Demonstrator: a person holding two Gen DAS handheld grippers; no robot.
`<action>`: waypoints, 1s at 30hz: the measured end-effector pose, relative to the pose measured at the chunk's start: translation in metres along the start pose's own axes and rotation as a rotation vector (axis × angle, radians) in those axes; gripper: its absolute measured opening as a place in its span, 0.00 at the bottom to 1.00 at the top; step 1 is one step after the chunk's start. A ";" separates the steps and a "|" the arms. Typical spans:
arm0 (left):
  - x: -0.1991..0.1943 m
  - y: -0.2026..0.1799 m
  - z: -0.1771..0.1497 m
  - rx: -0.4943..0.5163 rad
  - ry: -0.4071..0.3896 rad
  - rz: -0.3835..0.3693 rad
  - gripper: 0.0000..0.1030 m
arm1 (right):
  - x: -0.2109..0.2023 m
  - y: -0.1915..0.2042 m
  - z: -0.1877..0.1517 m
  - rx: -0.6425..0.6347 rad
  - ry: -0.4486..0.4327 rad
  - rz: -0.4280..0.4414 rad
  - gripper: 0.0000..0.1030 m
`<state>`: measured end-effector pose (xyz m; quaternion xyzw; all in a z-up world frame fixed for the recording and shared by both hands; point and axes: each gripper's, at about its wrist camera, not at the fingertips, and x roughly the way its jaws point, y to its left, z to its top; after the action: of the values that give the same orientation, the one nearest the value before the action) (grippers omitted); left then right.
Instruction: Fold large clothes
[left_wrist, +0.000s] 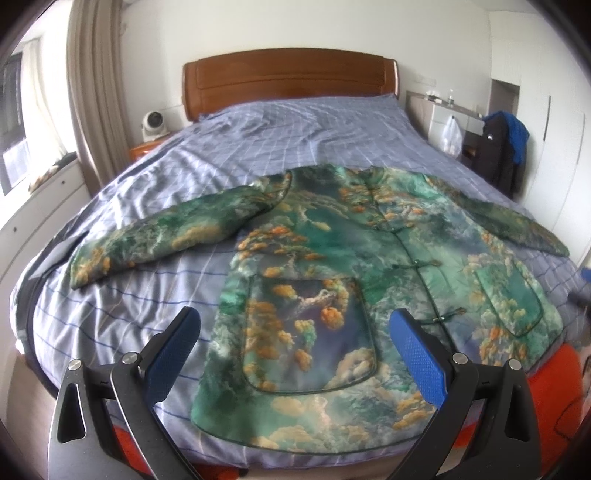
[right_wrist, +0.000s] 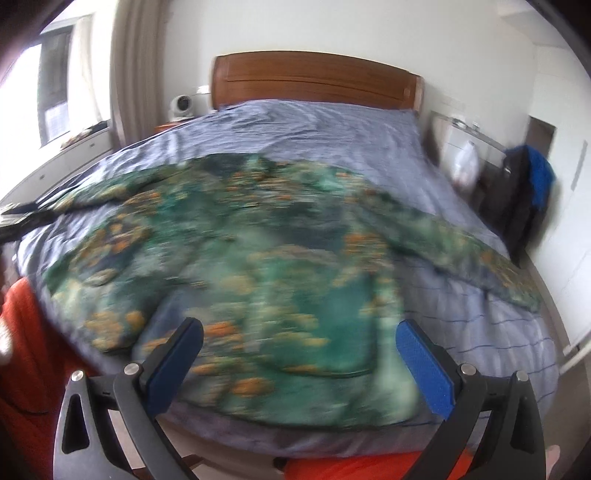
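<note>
Your green patterned jacket (left_wrist: 369, 277) lies flat, front up and sleeves spread, on the blue checked bed (left_wrist: 147, 314). Your left hand-held gripper (left_wrist: 295, 354) and right hand-held gripper (right_wrist: 299, 358) both hover above its hem, jaws wide apart and holding nothing. Folding looks unstarted; next, likely grasp a sleeve.

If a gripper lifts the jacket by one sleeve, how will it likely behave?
The jacket looks padded and lies flat, so it will probably drape rather than hold shape, the body dragging behind. Its sheen suggests slippery fabric that may slide on the sheet. Its size suggests some weight. Both the left gripper and right gripper are open.
</note>
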<state>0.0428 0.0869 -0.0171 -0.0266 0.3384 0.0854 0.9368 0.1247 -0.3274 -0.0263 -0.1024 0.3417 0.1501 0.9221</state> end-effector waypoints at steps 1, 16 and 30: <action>-0.001 0.002 0.000 -0.003 -0.007 0.010 0.99 | 0.003 -0.022 0.002 0.028 -0.003 -0.011 1.00; 0.010 -0.001 -0.002 -0.017 0.048 0.044 0.99 | 0.107 -0.391 -0.067 1.286 -0.092 0.098 0.83; 0.018 -0.009 -0.011 -0.003 0.097 0.041 0.99 | 0.144 -0.428 -0.048 1.257 -0.047 -0.167 0.09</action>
<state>0.0514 0.0800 -0.0373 -0.0251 0.3839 0.1036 0.9172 0.3489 -0.7114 -0.1202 0.4358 0.3351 -0.1496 0.8219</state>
